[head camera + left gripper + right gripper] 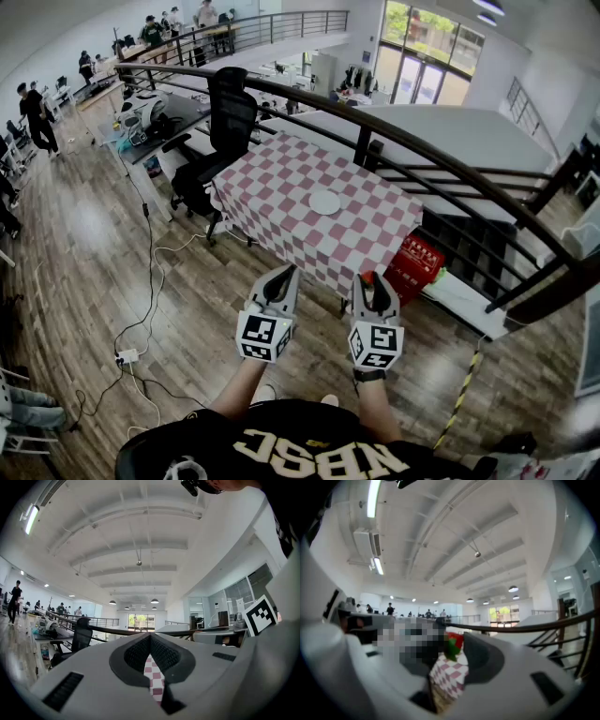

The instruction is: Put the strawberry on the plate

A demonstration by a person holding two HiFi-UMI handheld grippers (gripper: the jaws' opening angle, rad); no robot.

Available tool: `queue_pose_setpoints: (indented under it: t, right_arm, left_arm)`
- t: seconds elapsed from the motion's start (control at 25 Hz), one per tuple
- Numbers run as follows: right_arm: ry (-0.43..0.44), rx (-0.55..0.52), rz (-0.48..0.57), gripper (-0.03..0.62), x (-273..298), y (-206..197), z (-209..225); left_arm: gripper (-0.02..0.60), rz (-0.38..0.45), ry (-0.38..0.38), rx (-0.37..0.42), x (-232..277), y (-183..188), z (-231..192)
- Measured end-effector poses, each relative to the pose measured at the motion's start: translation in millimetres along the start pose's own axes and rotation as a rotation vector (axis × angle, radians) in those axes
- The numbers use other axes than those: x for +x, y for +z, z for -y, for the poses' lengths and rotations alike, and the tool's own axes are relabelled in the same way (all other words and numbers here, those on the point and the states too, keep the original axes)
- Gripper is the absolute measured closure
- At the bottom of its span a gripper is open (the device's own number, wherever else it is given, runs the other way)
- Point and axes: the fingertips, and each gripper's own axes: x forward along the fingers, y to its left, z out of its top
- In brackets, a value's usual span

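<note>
Strawberry [455, 641], clamped in the jaws of the right gripper [372, 282], is well short of the plate [324, 202] on the bench [272, 187], so carry it steadily over the plate's middle and lower it before releasing; the left gripper [287, 274] has its jaws clenched, empty.

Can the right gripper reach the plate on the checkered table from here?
Probably not yet: the right gripper, holding the strawberry, seems short of the table, and the plate sits near its middle. Nothing stands in the way.
</note>
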Motion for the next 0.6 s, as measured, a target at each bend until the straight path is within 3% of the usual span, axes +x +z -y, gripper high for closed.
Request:
queue_pose_setpoints:
  t: [0.4,0.6]
  right_arm:
    - [0.028,-0.032,0.003,0.444,27,6,-96]
    - [-0.020,-0.030,0.023,0.444,38,1,-135]
  left_arm:
    - [0.569,0.019,-0.043,-0.029,-49,-2,-63]
    - [0.569,0.060,-0.101,-0.046,-71,-5,-85]
